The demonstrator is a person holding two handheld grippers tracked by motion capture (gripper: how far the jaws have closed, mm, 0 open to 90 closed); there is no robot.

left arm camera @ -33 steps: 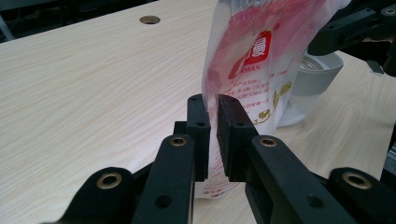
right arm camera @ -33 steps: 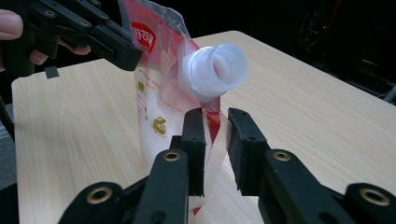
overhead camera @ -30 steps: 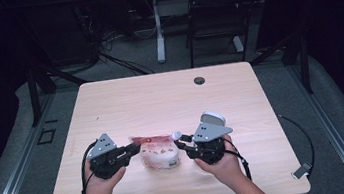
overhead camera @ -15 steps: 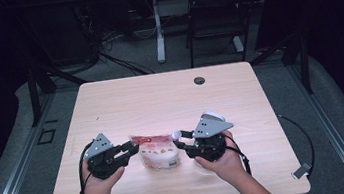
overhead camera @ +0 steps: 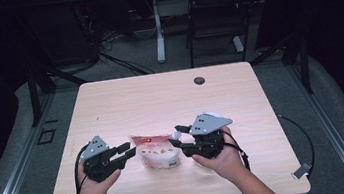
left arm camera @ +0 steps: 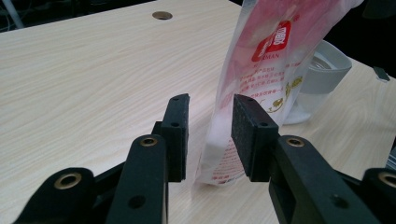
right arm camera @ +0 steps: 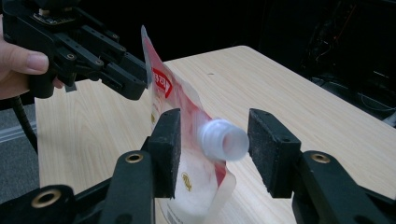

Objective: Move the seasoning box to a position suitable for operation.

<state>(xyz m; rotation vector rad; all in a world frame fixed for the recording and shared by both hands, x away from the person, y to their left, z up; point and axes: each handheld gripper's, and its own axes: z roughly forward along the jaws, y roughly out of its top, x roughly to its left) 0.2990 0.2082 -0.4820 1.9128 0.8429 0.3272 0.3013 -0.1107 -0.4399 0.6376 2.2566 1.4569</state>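
High view: a red-and-white plastic spouted pouch (overhead camera: 156, 151) lies on the light wooden table (overhead camera: 160, 98) between the left gripper (overhead camera: 122, 153) and right gripper (overhead camera: 177, 135). Left gripper view: jaws just opened, parted around the pouch's edge. Right gripper view: jaws just opened, flanking its white screw cap (right arm camera: 222, 139) without touching.

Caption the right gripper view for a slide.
Open right gripper straddles the spout of a red-and-white pouch, pads clear of it.

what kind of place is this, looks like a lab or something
Most likely a lab or recording room rather than a home: a bare light wooden table with a cable hole, loose cables on the grey floor behind, a black chair, and very dark surroundings.
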